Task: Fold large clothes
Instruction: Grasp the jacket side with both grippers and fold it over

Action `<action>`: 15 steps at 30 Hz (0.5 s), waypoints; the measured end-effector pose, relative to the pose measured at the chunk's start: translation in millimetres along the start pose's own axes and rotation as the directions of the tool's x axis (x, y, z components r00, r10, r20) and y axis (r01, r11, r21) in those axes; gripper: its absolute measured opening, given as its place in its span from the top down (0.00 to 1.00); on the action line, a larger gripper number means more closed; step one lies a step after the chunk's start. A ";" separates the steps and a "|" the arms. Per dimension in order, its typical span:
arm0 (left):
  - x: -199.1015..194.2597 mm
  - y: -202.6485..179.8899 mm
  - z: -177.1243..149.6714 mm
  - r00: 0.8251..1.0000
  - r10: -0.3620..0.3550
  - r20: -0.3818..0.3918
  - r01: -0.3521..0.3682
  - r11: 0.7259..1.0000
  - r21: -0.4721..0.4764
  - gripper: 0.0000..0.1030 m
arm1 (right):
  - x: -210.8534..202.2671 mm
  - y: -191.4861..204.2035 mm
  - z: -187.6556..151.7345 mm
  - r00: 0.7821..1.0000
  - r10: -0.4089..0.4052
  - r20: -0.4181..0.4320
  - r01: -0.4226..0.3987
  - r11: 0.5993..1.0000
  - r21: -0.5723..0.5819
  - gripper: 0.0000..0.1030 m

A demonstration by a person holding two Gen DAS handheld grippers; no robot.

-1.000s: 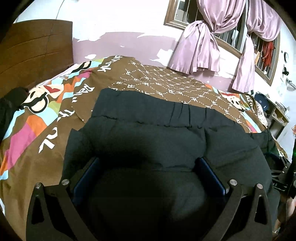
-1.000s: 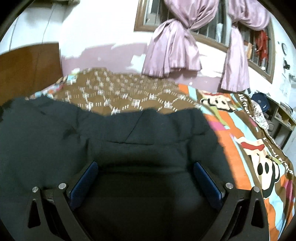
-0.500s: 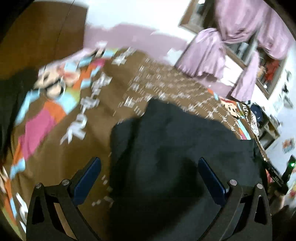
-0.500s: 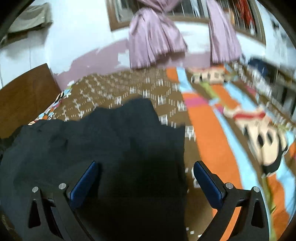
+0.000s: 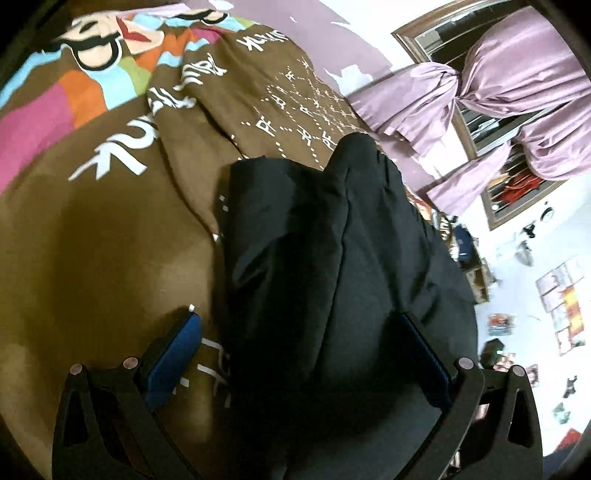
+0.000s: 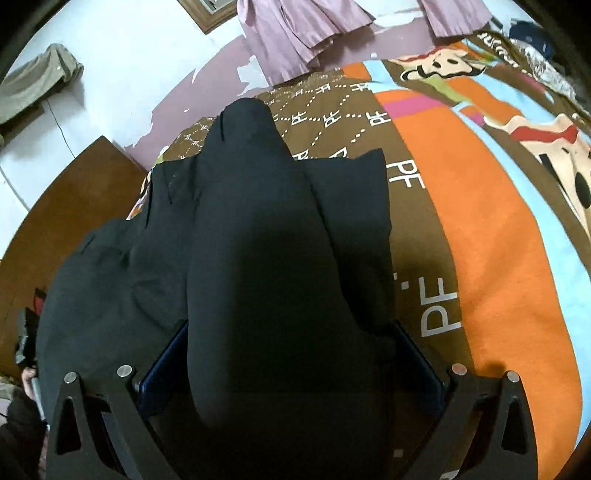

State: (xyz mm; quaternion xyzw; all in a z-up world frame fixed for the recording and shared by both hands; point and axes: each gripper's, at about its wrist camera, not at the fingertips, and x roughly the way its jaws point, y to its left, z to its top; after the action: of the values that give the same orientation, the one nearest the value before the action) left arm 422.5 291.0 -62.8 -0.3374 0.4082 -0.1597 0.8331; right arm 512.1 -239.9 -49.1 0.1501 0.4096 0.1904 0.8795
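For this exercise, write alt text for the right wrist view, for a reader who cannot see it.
A black garment lies bunched on a colourful cartoon-print bedspread, filling the space between the spread fingers of the right tool. Behind the bed are a peeling purple-and-white wall and pink curtains.

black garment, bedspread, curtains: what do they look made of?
Black garment: matte woven or knit cloth, no sheen, soft rounded folds; fibre unclear.
Bedspread: printed fabric, flat finish, brown and orange with white lettering, shallow creases.
Curtains: satin-like lilac cloth, glossy highlights along the gathers, likely synthetic or silk-look.
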 end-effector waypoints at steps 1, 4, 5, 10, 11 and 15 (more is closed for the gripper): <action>0.2 -0.3 0.8 1.000 -0.010 -0.012 0.010 1.000 0.006 0.01 | 0.4 0.3 0.2 1.000 0.000 0.000 0.000 1.000 0.000 0.00; 1.4 -3.0 5.4 0.999 -0.011 -0.039 0.012 1.000 0.014 0.01 | -1.1 1.5 -2.2 1.000 -0.002 0.014 0.002 1.000 -0.002 0.00; 1.3 -4.5 6.0 0.999 -0.011 -0.046 0.012 1.000 0.018 0.01 | -1.7 1.5 -3.2 1.000 -0.001 0.020 0.001 1.000 -0.002 0.00; 6.6 -11.3 8.5 0.997 -0.001 -0.082 0.005 0.999 0.043 0.01 | -1.5 -0.4 -4.5 0.999 -0.002 0.033 0.002 1.000 -0.005 0.00; 7.6 -12.3 7.3 0.996 -0.003 -0.089 0.007 0.999 0.048 0.01 | -1.6 -0.5 -5.1 0.999 -0.002 0.032 0.002 1.000 -0.004 0.00; 7.7 -21.1 4.5 0.995 0.000 -0.097 0.008 0.997 0.079 0.01 | -3.9 5.6 -5.8 0.999 -0.007 0.038 0.007 1.000 -0.015 0.13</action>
State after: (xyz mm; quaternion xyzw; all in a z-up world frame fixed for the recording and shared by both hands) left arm 431.0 273.5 -50.6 -0.2966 0.4411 -0.1936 0.8246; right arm 504.1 -236.2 -47.8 0.1458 0.3918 0.1875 0.8889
